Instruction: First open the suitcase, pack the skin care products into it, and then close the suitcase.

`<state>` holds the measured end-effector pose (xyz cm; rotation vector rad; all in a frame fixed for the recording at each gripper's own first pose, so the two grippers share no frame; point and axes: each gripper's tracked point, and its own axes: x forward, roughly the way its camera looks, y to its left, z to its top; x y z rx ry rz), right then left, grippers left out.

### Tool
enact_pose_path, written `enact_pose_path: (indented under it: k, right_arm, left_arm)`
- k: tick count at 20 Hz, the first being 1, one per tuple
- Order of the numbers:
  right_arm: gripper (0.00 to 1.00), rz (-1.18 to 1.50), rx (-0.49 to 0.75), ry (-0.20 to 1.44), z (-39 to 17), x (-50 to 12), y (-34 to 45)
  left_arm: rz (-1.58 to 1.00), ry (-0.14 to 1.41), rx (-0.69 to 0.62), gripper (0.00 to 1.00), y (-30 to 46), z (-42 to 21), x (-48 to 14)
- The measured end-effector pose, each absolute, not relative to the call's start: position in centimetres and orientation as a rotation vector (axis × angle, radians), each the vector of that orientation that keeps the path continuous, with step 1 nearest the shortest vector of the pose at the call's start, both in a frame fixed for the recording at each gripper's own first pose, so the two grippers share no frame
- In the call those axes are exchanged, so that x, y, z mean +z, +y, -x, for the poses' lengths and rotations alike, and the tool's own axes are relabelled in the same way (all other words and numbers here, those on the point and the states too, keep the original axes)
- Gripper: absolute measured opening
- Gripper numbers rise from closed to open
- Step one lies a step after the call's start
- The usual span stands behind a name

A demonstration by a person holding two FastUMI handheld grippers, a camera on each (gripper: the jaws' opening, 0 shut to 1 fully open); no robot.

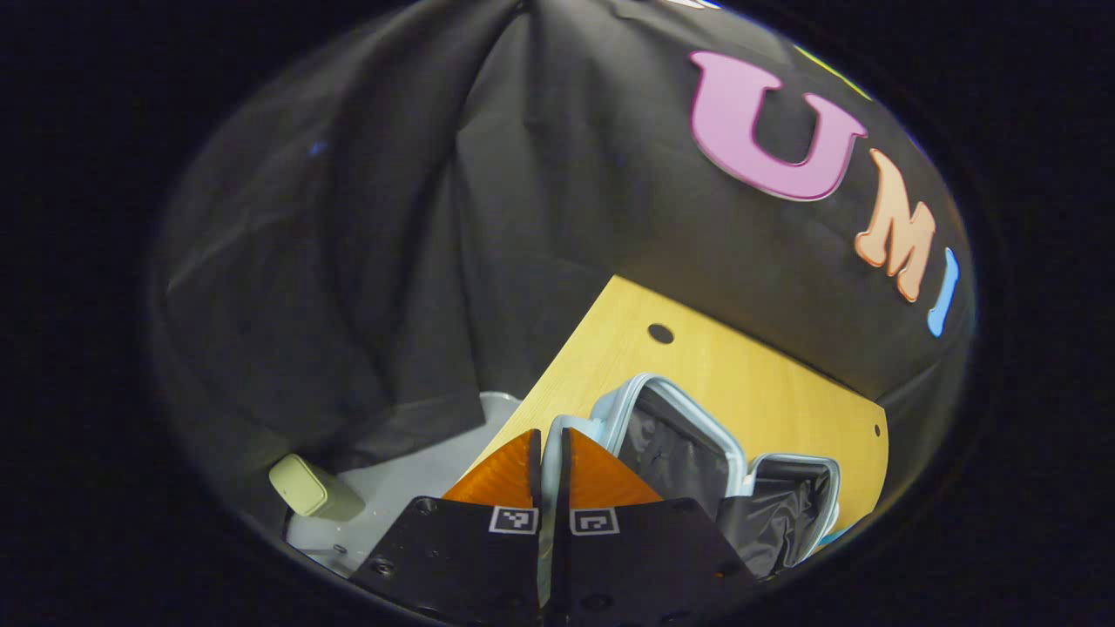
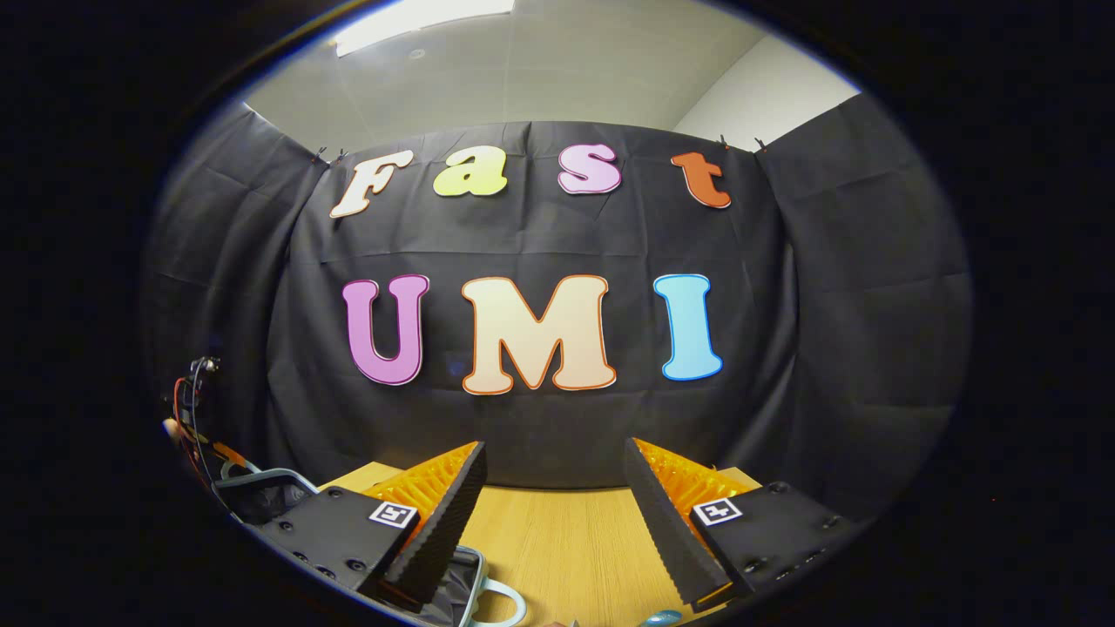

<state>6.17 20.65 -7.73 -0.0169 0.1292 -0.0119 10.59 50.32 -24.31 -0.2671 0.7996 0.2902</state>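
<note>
- Suitcase (image 1: 688, 435), pale blue at the rim and lined in dark shiny fabric, lies open on the wooden table (image 1: 697, 357) in the left gripper view, at about five o'clock from the middle of the picture; its two halves sit side by side, both showing their lining.
- Left gripper (image 1: 549, 470) sits at six o'clock in its own view, fingers drawn almost together with only a thin slit between them. A strip of the suitcase's pale rim shows through that slit, but whether the fingers press on it cannot be told.
- Off the table's edge, at about seven o'clock in the left gripper view, a small pale green box (image 1: 305, 488) rests on a light grey surface.
- Right gripper (image 2: 553, 488) is spread wide at six o'clock in the right gripper view, holding nothing, with bare table showing between its fingers.
- In the right gripper view the suitcase (image 2: 261, 496) appears at about eight o'clock, its raised rim behind the gripper's left finger, and a pale blue handle loop (image 2: 501, 596) peeks out at the bottom beside that finger.
- Wires (image 2: 192, 392) in red and black hang at nine o'clock in the right gripper view.
</note>
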Motion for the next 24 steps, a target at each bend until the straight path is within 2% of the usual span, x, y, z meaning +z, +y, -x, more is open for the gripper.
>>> enact_pose_path:
  k: [4, 5, 7, 9, 10, 14, 18, 24]
  right_arm:
    - [0.99, 0.029, -0.014, 0.139, -6.1, -7.8, 20.7]
    - [0.96, 0.03, -0.014, 0.14, -6.2, -7.9, 20.7]
    - [0.99, 0.034, -0.013, 0.145, -6.1, -8.0, 20.8]
    - [0.99, 0.039, -0.012, 0.153, -5.9, -8.2, 20.7]
    - [0.99, 0.041, -0.011, 0.157, -5.9, -8.2, 20.7]
    - [0.99, 0.04, 0.005, 0.159, -5.4, -8.3, 20.4]
    - [0.99, 0.034, 0.037, 0.147, -5.0, -7.8, 19.5]
    - [0.99, 0.006, 0.065, 0.126, -4.5, -6.8, 16.6]
  left_arm:
    - [0.277, 0.888, 0.339, 0.0, 51.6, -9.0, -30.0]
    - [0.27, 0.904, 0.344, 0.0, 51.8, -8.7, -30.9]
    - [0.247, 0.913, 0.371, 0.0, 51.8, -8.4, -32.0]
    - [0.182, 0.905, 0.455, 0.06, 53.3, -7.9, -32.7]
    - [0.16, 0.869, 0.486, 0.27, 53.8, -8.0, -32.3]
    - [0.085, 0.617, 0.556, 0.94, 55.1, -9.1, -25.6]
    - [0.031, 0.38, 0.539, 0.95, 51.4, -9.6, -17.2]
    - [0.045, 0.205, 0.44, 0.95, 44.7, -8.4, -9.8]
